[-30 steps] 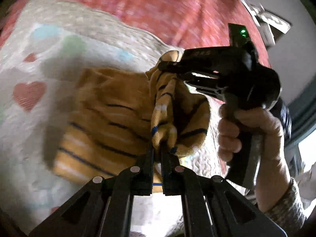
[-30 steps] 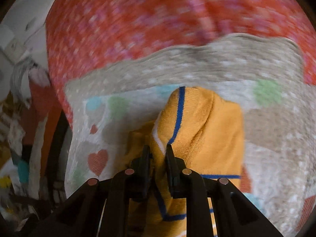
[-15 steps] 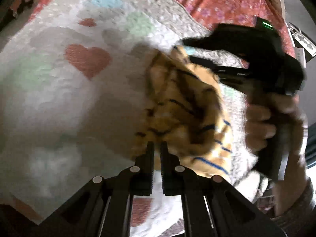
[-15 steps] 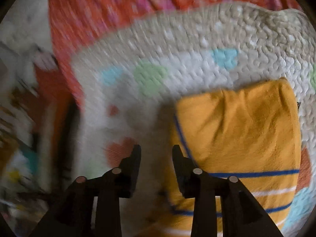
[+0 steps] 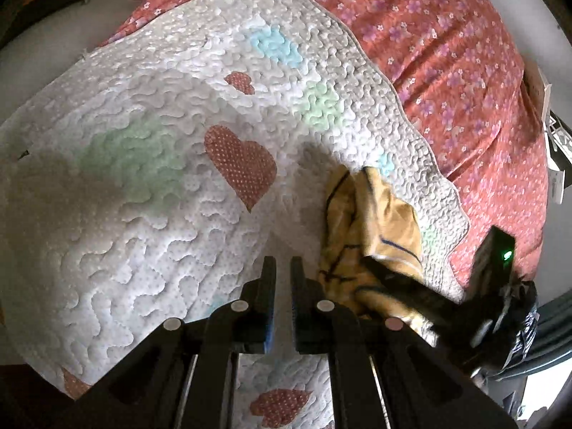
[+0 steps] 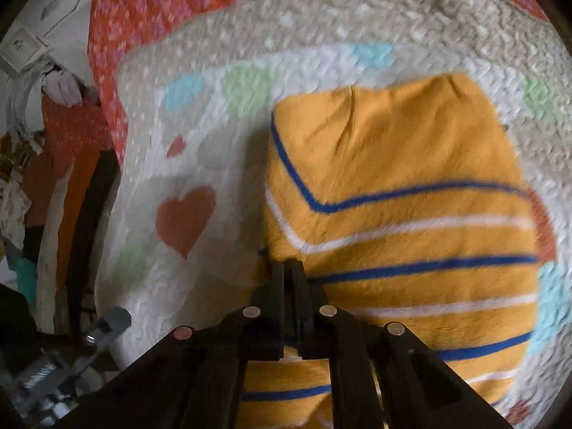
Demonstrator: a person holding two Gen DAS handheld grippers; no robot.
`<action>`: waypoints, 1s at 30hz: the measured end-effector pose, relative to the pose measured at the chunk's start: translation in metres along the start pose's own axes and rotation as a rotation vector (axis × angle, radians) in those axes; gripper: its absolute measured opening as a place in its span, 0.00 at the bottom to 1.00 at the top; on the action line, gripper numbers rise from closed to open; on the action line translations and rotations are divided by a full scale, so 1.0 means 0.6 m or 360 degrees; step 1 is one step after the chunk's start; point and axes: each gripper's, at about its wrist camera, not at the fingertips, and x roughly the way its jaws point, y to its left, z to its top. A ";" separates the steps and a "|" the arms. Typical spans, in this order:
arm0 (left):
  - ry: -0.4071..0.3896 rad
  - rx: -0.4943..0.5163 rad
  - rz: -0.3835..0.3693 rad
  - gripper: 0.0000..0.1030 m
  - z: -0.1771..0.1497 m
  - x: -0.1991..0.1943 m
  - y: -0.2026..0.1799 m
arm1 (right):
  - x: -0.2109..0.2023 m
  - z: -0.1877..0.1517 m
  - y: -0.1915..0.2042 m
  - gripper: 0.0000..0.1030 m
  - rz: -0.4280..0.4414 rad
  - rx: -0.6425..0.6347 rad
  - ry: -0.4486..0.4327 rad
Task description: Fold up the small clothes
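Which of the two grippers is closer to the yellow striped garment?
Right. The right gripper sits at the yellow striped garment, at its edge; the left gripper hovers beside it over the quilt.

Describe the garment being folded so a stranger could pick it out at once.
Start at the red floral bedspread, then the white quilted mat with hearts lying on it. On that mat lies the orange garment, folded into a rough rectangle. It is the only clothing there, mustard-orange with thin blue and white stripes.
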 end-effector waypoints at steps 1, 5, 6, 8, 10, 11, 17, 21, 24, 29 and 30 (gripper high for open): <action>0.0005 -0.0005 -0.0003 0.06 0.000 0.001 0.000 | 0.002 -0.003 0.009 0.07 -0.0011 -0.0034 0.0001; 0.0022 0.0001 -0.0015 0.07 0.001 0.004 -0.004 | -0.061 -0.001 0.026 0.07 0.0111 -0.0093 -0.0112; 0.0020 0.0006 -0.0014 0.08 0.002 0.003 -0.005 | -0.077 -0.003 0.028 0.07 0.0106 -0.0100 -0.0146; 0.0019 -0.0003 -0.0015 0.12 0.004 0.003 -0.002 | -0.105 -0.014 0.027 0.07 0.0072 -0.0100 -0.0206; 0.0023 -0.0023 -0.0022 0.12 0.007 0.003 0.002 | -0.112 -0.036 0.019 0.07 -0.0017 -0.0069 -0.0226; 0.0004 -0.0030 -0.0026 0.12 0.008 0.003 0.003 | -0.108 -0.047 0.017 0.07 -0.0051 -0.0069 -0.0223; -0.0036 -0.0018 -0.0020 0.17 0.011 -0.006 -0.003 | 0.000 -0.117 0.052 0.09 -0.0015 -0.0153 -0.0041; -0.0066 -0.0042 -0.0007 0.19 0.019 -0.009 0.000 | -0.025 -0.113 0.052 0.30 0.0104 -0.0172 -0.0036; -0.0058 -0.0050 -0.0009 0.26 0.025 -0.004 -0.001 | -0.061 -0.111 0.033 0.30 0.0218 -0.0141 -0.0023; 0.0052 0.0077 -0.0054 0.37 0.027 0.027 -0.039 | -0.167 -0.095 -0.052 0.41 0.0192 0.0015 -0.0290; 0.0068 0.0118 -0.0067 0.38 0.027 0.035 -0.051 | -0.186 -0.088 -0.086 0.47 0.0140 0.0080 -0.0358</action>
